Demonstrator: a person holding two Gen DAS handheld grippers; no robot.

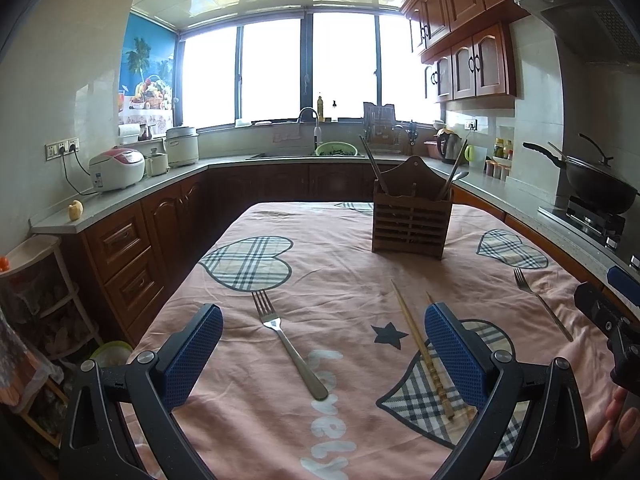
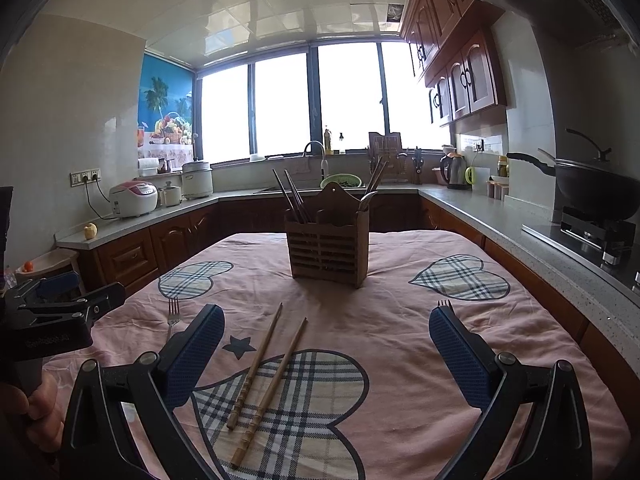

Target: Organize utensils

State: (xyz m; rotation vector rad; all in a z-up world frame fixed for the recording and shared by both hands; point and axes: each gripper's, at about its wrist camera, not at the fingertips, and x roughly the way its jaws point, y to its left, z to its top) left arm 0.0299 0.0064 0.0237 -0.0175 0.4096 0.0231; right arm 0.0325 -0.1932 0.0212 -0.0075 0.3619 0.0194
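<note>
A wooden utensil holder stands at the far middle of the table with chopsticks and a spoon in it. On the pink tablecloth lie a steel fork, a pair of wooden chopsticks and a second fork. Only the tines of that second fork show behind my right finger. My left gripper hovers open over the first fork. My right gripper hovers open, and the chopsticks lie between its fingers. Neither one holds anything.
Kitchen counters wrap around the table on three sides. A wok sits on the stove at the right, a rice cooker at the left, a sink and kettle at the back. A person's hand holds the right gripper.
</note>
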